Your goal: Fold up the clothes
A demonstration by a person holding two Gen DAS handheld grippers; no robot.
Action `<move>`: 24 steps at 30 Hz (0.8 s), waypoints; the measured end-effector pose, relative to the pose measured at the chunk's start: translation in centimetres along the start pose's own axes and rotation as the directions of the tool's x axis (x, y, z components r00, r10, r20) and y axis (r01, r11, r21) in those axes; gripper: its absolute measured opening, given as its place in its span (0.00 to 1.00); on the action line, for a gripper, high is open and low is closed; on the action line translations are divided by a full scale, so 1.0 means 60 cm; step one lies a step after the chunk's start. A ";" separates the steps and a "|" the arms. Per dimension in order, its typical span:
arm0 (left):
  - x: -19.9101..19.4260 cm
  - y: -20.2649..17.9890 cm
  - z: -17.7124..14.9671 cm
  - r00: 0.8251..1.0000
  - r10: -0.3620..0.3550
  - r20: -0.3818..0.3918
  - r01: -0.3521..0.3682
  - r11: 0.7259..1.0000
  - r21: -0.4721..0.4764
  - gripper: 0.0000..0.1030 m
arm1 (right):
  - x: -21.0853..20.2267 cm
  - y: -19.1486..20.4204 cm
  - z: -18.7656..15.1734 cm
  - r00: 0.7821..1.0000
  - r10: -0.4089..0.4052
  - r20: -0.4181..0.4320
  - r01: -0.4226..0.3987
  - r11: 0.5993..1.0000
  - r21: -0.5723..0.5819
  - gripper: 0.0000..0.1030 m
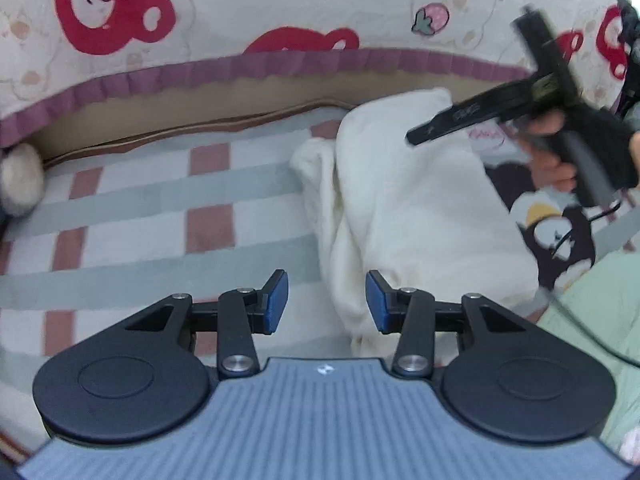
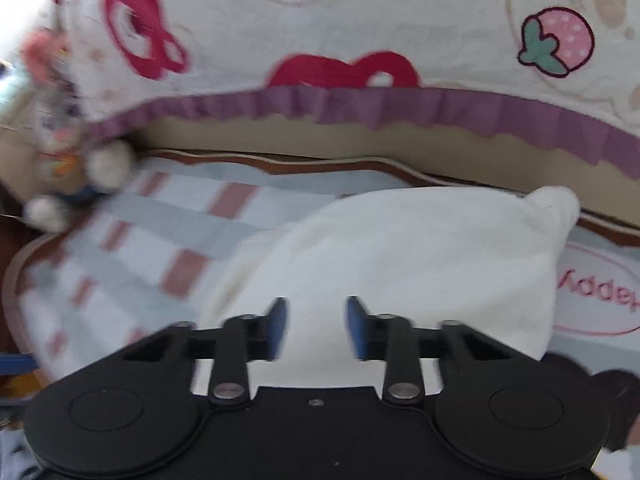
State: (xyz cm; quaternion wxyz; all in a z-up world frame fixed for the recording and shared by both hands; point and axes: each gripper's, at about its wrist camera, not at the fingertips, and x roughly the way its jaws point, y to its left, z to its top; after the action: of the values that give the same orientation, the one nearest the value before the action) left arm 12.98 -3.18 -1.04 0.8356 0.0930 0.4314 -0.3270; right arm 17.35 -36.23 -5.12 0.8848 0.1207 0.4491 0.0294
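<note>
Two grippers: both in view, both with nothing between the pads.
Plush toy: pale stuffed toy (image 2: 68, 168) at far left, on the edge of the bed; blurred, details unclear.
Bed sheet: checked sheet (image 1: 160, 216) with grey-blue bands and dusty red squares, covered the left and middle of the bed surface.
Quilt: cream quilt (image 1: 280, 4) with red bear faces and a strawberry, purple ruffled edge (image 2: 360, 106), ran across the back, above the sheet.
Left gripper: left gripper (image 1: 327, 300) low centre in its own view, pointed down toward the bed; blue pads (image 1: 278, 300) apart, jaws parted, empty; the gap framed the left edge of the garment and a strip of sheet, no contact seen.
Garment: cream white garment (image 1: 408, 216) lay bunched on the sheet, right of centre in the left view; soft folds, one lump of cloth sticking out at its left side; far end close to the quilt's ruffle.
Right gripper (own view): right gripper (image 2: 316, 330) hovered over the near part of the garment (image 2: 400, 248); jaws parted, nothing clamped; touching the cloth or not, cannot tell, frame blurred.
Right gripper (left view): black tool held by a hand (image 1: 554, 160) at upper right, above the garment's right side, motion-blurred.
Printed cloth: dark cartoon print (image 1: 556, 240) just right of the garment; pink oval with lettering (image 2: 600, 292) beside it.
Green sleeve: pale green fabric (image 1: 600, 312) at far right edge.
</note>
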 end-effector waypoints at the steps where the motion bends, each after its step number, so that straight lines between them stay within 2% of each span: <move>1: 0.018 0.004 0.002 0.999 -0.023 0.028 0.024 0.999 -0.032 0.41 | 0.003 -0.001 0.006 0.999 -0.026 0.031 0.027 0.999 -0.021 0.29; 3: 0.058 0.007 0.006 0.994 -0.070 0.089 0.079 0.991 -0.108 0.41 | 0.009 -0.007 0.017 0.994 -0.067 0.091 0.072 0.996 -0.053 0.31; 5: 0.102 -0.001 0.004 0.988 -0.091 0.122 0.108 0.985 -0.136 0.45 | 0.004 -0.026 0.029 0.990 -0.068 0.122 0.076 0.996 -0.057 0.43; 6: 0.127 -0.011 0.003 0.992 -0.073 0.107 0.086 0.989 -0.118 0.46 | 0.000 -0.036 0.033 0.989 -0.071 0.132 0.081 0.994 -0.068 0.45; 8: 0.171 -0.031 -0.001 0.998 -0.018 0.062 0.022 0.997 -0.078 0.47 | -0.014 -0.058 0.034 0.986 -0.081 0.144 0.097 0.990 -0.106 0.64; 9: 0.186 -0.036 -0.005 0.998 0.009 0.057 -0.005 0.997 -0.082 0.47 | -0.022 -0.073 0.029 0.987 -0.080 0.141 0.097 0.988 -0.120 0.66; 11: 0.208 -0.032 -0.017 0.999 -0.009 0.052 0.017 0.989 -0.149 0.47 | -0.035 -0.107 0.018 0.990 -0.072 0.125 0.087 0.989 -0.123 0.72; 12: 0.221 -0.030 -0.021 0.999 -0.035 0.040 0.041 0.984 -0.173 0.44 | -0.039 -0.133 0.008 0.994 -0.055 0.100 0.062 0.996 -0.070 0.73; 13: 0.230 -0.031 -0.026 0.998 -0.045 0.037 0.051 0.984 -0.172 0.25 | -0.041 -0.163 -0.004 0.997 -0.023 0.073 0.023 1.000 0.003 0.73; 15: 0.235 -0.047 -0.035 0.999 0.002 0.048 0.002 0.997 -0.078 0.19 | -0.039 -0.228 -0.039 0.996 0.089 0.031 -0.094 0.972 0.215 0.73; 17: 0.228 -0.074 -0.043 0.993 0.094 0.071 -0.098 0.994 0.056 0.17 | -0.023 -0.270 -0.075 0.981 0.193 0.021 -0.187 0.912 0.365 0.74; 18: 0.221 -0.078 -0.047 0.989 0.125 0.080 -0.129 0.990 0.054 0.17 | -0.012 -0.284 -0.091 0.972 0.234 0.014 -0.218 0.884 0.413 0.75; 19: 0.214 -0.076 -0.052 0.986 0.143 0.081 -0.146 0.989 0.021 0.16 | 0.002 -0.289 -0.105 0.968 0.251 -0.003 -0.225 0.873 0.432 0.76; 21: 0.202 -0.071 -0.066 0.980 0.187 0.074 -0.184 0.982 -0.044 0.15 | 0.028 -0.284 -0.128 0.968 0.251 -0.029 -0.213 0.873 0.438 0.76; 24: 0.208 -0.068 -0.103 0.972 0.231 0.045 -0.225 0.968 -0.109 0.12 | 0.052 -0.267 -0.144 0.955 0.296 0.019 -0.271 0.844 0.463 0.76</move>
State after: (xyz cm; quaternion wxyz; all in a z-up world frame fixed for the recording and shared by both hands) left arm 11.52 -9.43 -14.08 0.8834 0.0896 0.4101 -0.2085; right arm 11.40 -49.64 -16.31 0.8044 0.3912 0.4437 0.0558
